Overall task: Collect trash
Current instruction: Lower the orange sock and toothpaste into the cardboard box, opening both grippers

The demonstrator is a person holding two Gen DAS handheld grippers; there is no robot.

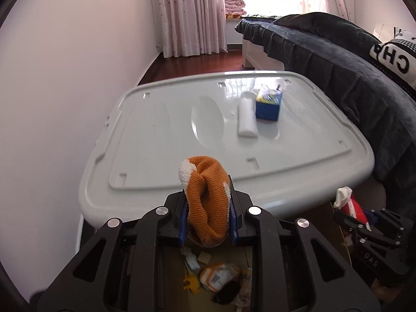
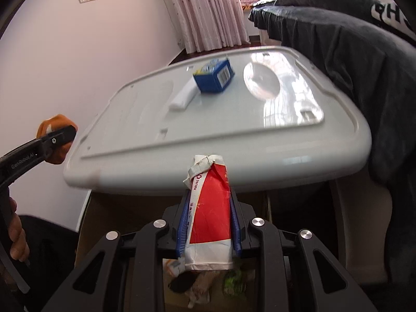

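Note:
My left gripper point(image 1: 208, 195) is shut on an orange knitted sock point(image 1: 205, 200) with white patches, held near the front edge of a white plastic lid point(image 1: 161, 135). My right gripper point(image 2: 209, 195) is shut on a crumpled red and white paper carton point(image 2: 210, 213), also in front of the lid point(image 2: 234, 135). A blue box point(image 1: 269, 105) and a white roll point(image 1: 246, 115) lie on the lid's far side; the right wrist view shows the box point(image 2: 214, 76) and the roll point(image 2: 183, 96) too. Below both grippers a cardboard box holds trash point(image 1: 221, 277).
A bed with a dark blue blanket point(image 1: 338, 59) runs along the right of the lid. A bare wall point(image 1: 57, 78) stands at the left. Pink curtains point(image 1: 192, 13) and a window are at the back. The right gripper also shows in the left view point(image 1: 369, 223).

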